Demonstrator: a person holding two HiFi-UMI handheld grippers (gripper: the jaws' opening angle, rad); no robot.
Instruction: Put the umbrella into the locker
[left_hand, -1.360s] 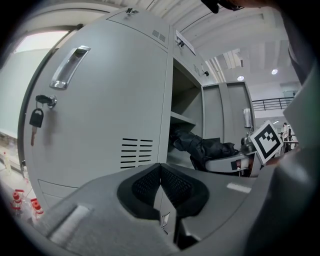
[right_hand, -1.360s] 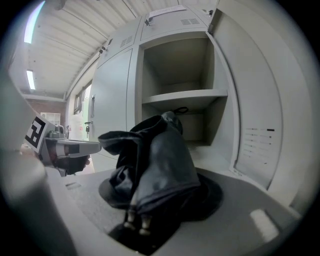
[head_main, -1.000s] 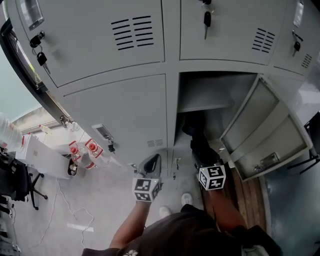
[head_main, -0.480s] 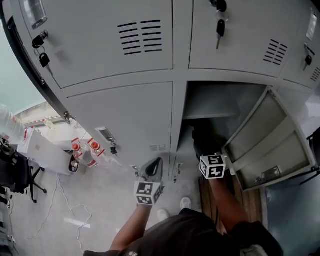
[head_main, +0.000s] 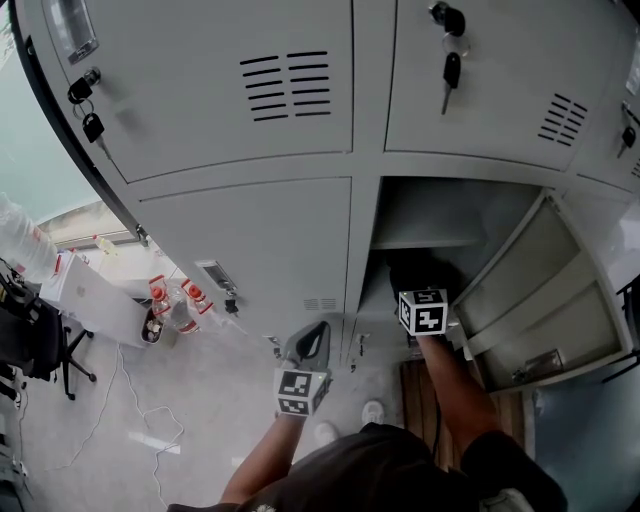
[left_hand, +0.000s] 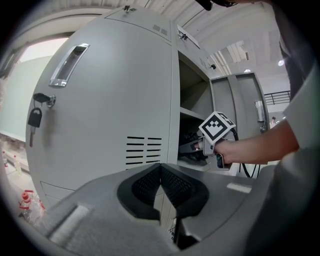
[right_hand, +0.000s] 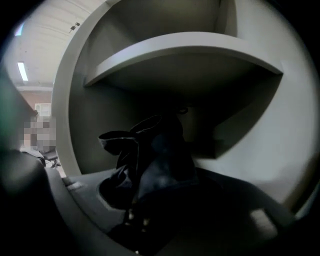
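The right claw (right_hand: 150, 210) is clenched on the dark, folded fabric umbrella (right_hand: 160, 155). Its jaws close around the lower, bunched part of the canopy, while loose folds and a strap loop stand up above them. The hold seems to be on cloth, though it is too dark there to tell whether a shaft lies under the fabric.

I judge the umbrella light, soft on the outside, with a stiff core of ribs and shaft. The cloth is probably slick and may slide or bunch under the pads. A hold across the thick middle of the bundle, where ribs back the fabric, should be firmer than one on a loose flap. It is not fragile, but thin ribs could bend if squeezed hard or jammed against a wall.

Around this claw, the umbrella is already inside the open lower compartment of the grey metal locker (right_hand: 280, 150), beneath the grey inner shelf (right_hand: 185, 50). Whether it rests on the compartment floor cannot be told. In the head view, the open grey locker door (head_main: 530, 290) swings out to the right of the person's forearm.

The left claw (left_hand: 161, 187) is clenched on nothing, jaws together, held before the closed grey vented door (left_hand: 100, 125) beside the opening. Higher up, a black-headed key (head_main: 452, 72) hangs from an upper door's lock.
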